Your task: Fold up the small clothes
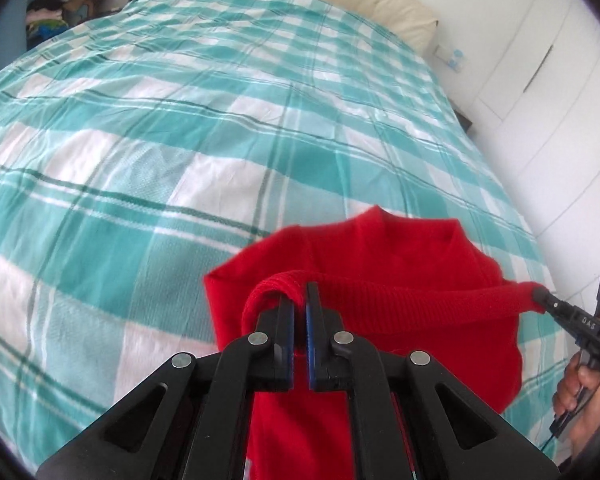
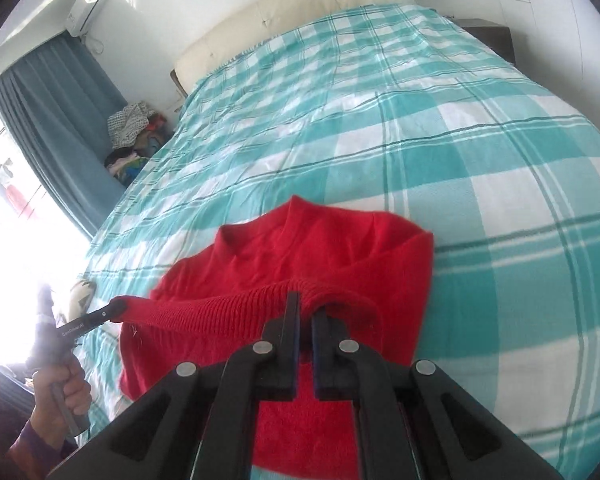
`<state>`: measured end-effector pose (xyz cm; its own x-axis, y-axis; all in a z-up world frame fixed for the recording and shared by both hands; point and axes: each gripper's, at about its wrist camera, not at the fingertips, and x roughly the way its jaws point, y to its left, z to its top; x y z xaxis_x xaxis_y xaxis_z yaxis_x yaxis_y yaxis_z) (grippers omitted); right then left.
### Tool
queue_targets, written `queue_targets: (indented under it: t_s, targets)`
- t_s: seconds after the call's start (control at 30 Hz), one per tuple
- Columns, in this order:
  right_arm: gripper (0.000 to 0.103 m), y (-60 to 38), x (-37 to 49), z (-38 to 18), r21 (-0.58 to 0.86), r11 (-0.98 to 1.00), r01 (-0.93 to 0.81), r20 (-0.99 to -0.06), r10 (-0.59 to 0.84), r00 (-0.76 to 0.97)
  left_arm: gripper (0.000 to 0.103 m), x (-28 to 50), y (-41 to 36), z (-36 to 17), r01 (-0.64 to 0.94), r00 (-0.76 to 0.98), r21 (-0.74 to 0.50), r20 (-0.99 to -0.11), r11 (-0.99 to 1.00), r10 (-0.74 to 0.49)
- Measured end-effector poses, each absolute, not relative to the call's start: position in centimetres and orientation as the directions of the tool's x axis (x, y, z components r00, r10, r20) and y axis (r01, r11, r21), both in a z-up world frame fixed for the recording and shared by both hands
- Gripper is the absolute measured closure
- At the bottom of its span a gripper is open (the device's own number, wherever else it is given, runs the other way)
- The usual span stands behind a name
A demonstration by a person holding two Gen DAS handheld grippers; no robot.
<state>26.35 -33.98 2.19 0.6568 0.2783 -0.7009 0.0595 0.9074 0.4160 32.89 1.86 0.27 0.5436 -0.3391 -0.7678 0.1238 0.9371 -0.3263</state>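
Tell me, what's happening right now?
Left gripper and right gripper shut on red sweater hem. Sweater partly lifted off bed. Nothing in the way.

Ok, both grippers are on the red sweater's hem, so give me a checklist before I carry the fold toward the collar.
1. Left gripper shut on ribbed hem: ok.
2. Right gripper shut on the same hem: ok.
3. Hem taut between them, no sag: ok.
4. Collar of red sweater flat on plaid bedspread: ok.
5. Sleeves tucked in: cannot tell.
6. Bed ahead free of other clothes: ok.
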Motion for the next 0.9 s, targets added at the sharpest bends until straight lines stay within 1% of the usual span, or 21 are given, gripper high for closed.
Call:
queue_targets:
  t_s: [0.1,0.17,0.2,0.23,0.27,0.3,0.33,0.37,0.4,0.53,0.63,0.73,0.77,0.8,0.87,0.9]
  targets:
    - [0.099,-35.0,30.1,-0.1,0.435,0.894,0.105,-0.708,0.268,0.654,0.1,36.1,1.2,-1.5,0.099,0.512,-0.338,-0.789,0.936,-0.339]
    - [0.099,-36.2,31.8,-1.6,0.479,0.866,0.142,-0.703,0.282,0.653,0.091,37.7,1.2,-2.4,0.072,0.492,-0.35,-0.802,0.934,-0.339]
    - [0.098,-36.7,32.3,-2.2,0.506,0.849,0.154,-0.694,0.294,0.657,0.09,38.3,1.4,-2.8,0.059,0.481,-0.371,-0.803,0.927,-0.352]
    - [0.097,-37.2,32.6,-2.6,0.535,0.829,0.161,-0.68,0.309,0.665,0.083,38.6,1.6,-3.0,0.044,0.476,-0.395,-0.799,0.918,-0.367]
    - [0.095,-37.6,32.8,-2.9,0.562,0.81,0.167,-0.665,0.322,0.674,0.066,38.9,2.0,-3.1,0.028,0.485,-0.412,-0.791,0.911,-0.373]
    - [0.09,-37.9,32.9,-3.0,0.577,0.798,0.172,-0.654,0.325,0.683,0.051,38.9,2.6,-2.9,-0.002,0.508,-0.398,-0.791,0.917,-0.342]
    - [0.088,-38.2,32.8,-2.9,0.577,0.796,0.183,-0.648,0.309,0.696,0.025,38.8,3.2,-2.5,-0.038,0.539,-0.376,-0.787,0.926,-0.298]
    - [0.081,-38.4,32.6,-2.5,0.569,0.799,0.192,-0.642,0.286,0.711,0.015,38.6,4.0,-2.1,-0.066,0.571,-0.369,-0.776,0.927,-0.268]
    - [0.076,-38.6,32.5,-2.1,0.567,0.801,0.192,-0.634,0.276,0.722,0.015,38.4,4.8,-1.8,-0.082,0.591,-0.378,-0.763,0.922,-0.26]
    - [0.076,-39.0,30.9,-0.2,0.517,0.837,0.177,-0.632,0.234,0.739,0.015,36.7,7.0,-1.5,-0.122,0.594,-0.395,-0.764,0.91,-0.252]
    - [0.076,-38.4,28.2,1.1,0.463,0.875,0.142,-0.64,0.22,0.736,0.015,33.7,6.8,-0.7,-0.083,0.595,-0.326,-0.774,0.942,-0.216]
    - [0.074,-37.1,24.3,1.7,0.387,0.918,0.09,-0.662,0.208,0.72,0.014,29.6,5.0,0.5,-0.003,0.597,-0.203,-0.786,0.979,-0.161]
    - [0.071,-36.7,22.7,1.7,0.366,0.928,0.072,-0.668,0.208,0.715,0.013,28.0,4.1,1.0,0.031,0.602,-0.162,-0.785,0.986,-0.148]
    - [0.062,-36.3,21.2,1.7,0.346,0.936,0.06,-0.676,0.205,0.708,0.013,26.3,3.3,1.5,0.066,0.61,-0.126,-0.78,0.99,-0.14]
    - [0.052,-35.7,18.1,1.6,0.312,0.949,0.046,-0.687,0.192,0.701,0.008,23.0,1.9,2.3,0.115,0.628,-0.063,-0.768,0.991,-0.121]
    - [0.052,-35.4,16.9,1.4,0.302,0.953,0.038,-0.692,0.192,0.696,0.007,21.5,1.3,2.6,0.128,0.637,-0.038,-0.762,0.991,-0.112]
